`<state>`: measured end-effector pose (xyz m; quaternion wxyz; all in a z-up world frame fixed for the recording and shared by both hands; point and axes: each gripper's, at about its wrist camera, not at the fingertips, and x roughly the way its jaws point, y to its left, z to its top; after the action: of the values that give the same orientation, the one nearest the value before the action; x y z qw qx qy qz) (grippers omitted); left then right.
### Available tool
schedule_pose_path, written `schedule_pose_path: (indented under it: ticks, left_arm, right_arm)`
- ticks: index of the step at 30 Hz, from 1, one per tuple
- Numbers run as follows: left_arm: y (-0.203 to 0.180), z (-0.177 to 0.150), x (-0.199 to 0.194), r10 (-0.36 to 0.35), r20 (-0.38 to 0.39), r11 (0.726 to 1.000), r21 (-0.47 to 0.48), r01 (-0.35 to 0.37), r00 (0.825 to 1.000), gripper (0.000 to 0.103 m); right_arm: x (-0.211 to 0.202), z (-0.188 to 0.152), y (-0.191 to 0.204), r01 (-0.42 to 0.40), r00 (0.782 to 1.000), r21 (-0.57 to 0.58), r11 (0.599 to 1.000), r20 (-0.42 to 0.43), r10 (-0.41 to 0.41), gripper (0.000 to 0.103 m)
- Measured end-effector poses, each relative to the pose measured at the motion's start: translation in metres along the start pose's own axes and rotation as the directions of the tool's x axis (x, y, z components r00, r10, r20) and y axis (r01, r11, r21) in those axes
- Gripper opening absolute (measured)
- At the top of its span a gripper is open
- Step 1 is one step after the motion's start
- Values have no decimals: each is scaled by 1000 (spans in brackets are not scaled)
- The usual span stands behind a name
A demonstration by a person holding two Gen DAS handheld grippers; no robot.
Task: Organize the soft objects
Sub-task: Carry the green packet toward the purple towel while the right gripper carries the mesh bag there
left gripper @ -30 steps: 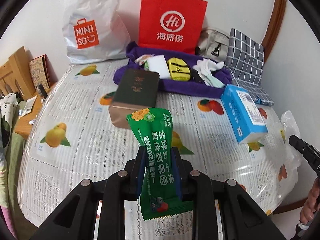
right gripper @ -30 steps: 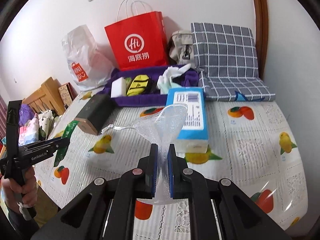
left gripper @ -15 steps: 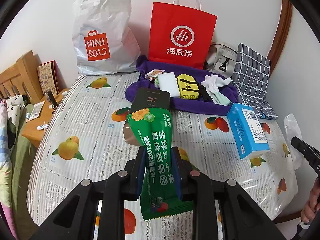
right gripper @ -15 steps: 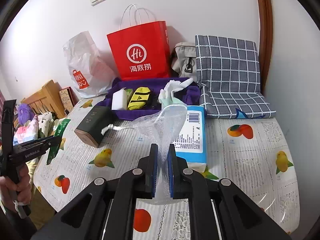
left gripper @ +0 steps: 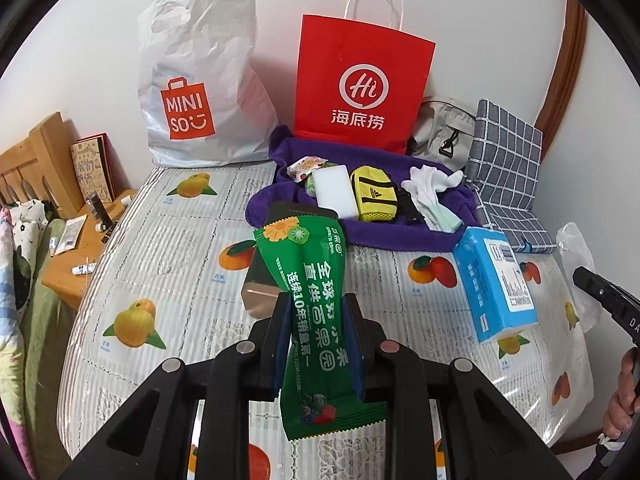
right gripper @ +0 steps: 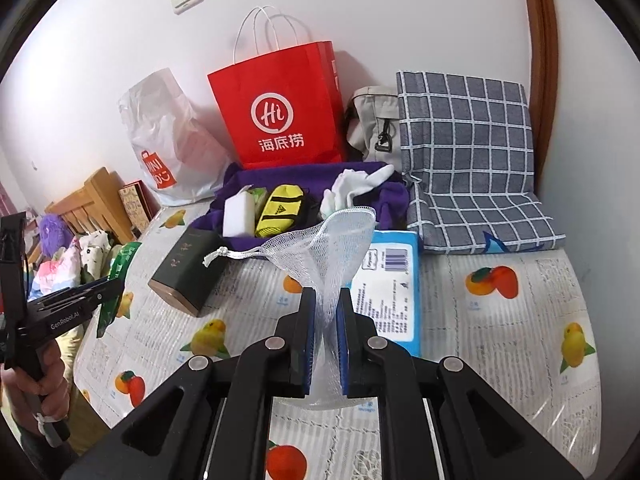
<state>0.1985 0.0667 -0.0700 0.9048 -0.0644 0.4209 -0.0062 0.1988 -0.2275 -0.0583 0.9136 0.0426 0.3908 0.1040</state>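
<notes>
My left gripper (left gripper: 318,312) is shut on a green snack packet (left gripper: 316,304), held upright above the table. My right gripper (right gripper: 326,304) is shut on a white mesh drawstring pouch (right gripper: 332,236), also held above the table. At the back, a purple towel (left gripper: 400,236) holds a white sponge (left gripper: 334,190), a yellow pouch (left gripper: 374,196), white socks (left gripper: 430,184) and a small snack packet (left gripper: 306,166). The towel also shows in the right wrist view (right gripper: 384,196). The left gripper with its packet shows at the left of the right wrist view (right gripper: 116,284).
A dark box (right gripper: 188,268) and a blue tissue pack (right gripper: 386,292) lie on the fruit-print tablecloth (left gripper: 168,248). A red paper bag (left gripper: 362,88), a white Miniso bag (left gripper: 200,92), a beige bag (left gripper: 444,132) and a checked cushion (right gripper: 468,160) stand at the back. A wooden shelf (left gripper: 84,248) is left.
Both grippers have pulled back and up from the table with their objects still held. The towel and bags now sit farther away in both views.
</notes>
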Motion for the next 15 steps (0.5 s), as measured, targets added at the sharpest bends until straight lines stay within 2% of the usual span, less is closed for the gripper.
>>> schedule_pose_path:
  ticks: [15]
  left_arm:
    - [-6, 30, 21, 10, 4, 1000, 12, -10, 1000, 24]
  right_arm:
    - [29, 35, -9, -9, 1000, 21, 1000, -8, 10, 11]
